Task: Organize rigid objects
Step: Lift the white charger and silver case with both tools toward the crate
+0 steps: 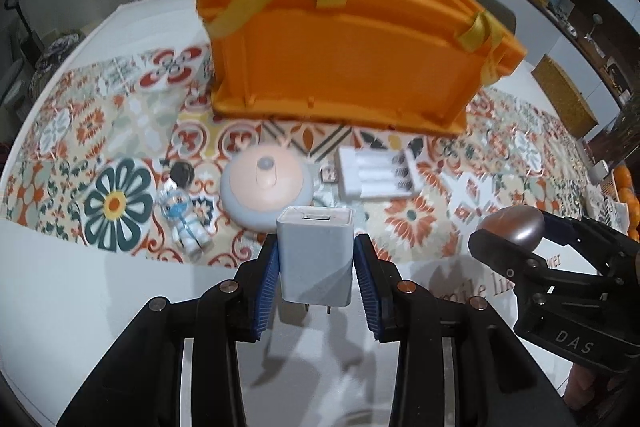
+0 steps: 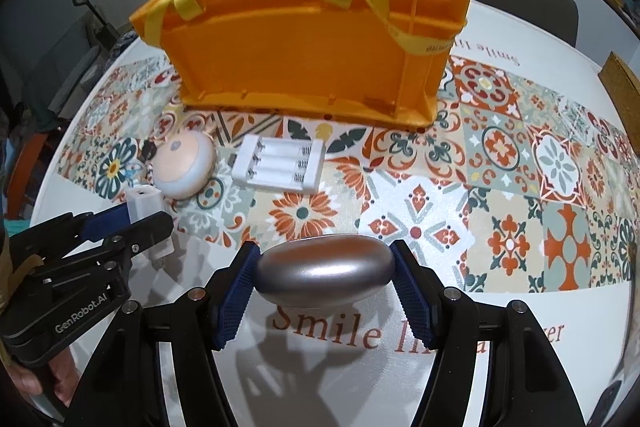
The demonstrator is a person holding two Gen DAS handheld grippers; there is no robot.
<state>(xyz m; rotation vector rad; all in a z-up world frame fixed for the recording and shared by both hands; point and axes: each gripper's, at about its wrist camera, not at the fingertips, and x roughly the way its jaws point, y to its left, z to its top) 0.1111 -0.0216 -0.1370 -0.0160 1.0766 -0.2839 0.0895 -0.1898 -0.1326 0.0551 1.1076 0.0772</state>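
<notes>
Between the left gripper pads, a white charger sits clamped by its flat sides, clear of the table – light, stiff, easy to hold. The right gripper grips a silver ovoid by its ends – smooth, probably slippery. Both hang before the orange basket.

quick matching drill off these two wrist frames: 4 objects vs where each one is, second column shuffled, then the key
Things:
1. white USB charger
2. silver oval object
3. white battery holder
4. toy figure

Places:
A. on the tablecloth, in front of the orange basket
B. between the left gripper's fingers
C. lying left of the round pink lamp
D. between the right gripper's fingers

Pairs: 1-B, 2-D, 3-A, 4-C
</notes>
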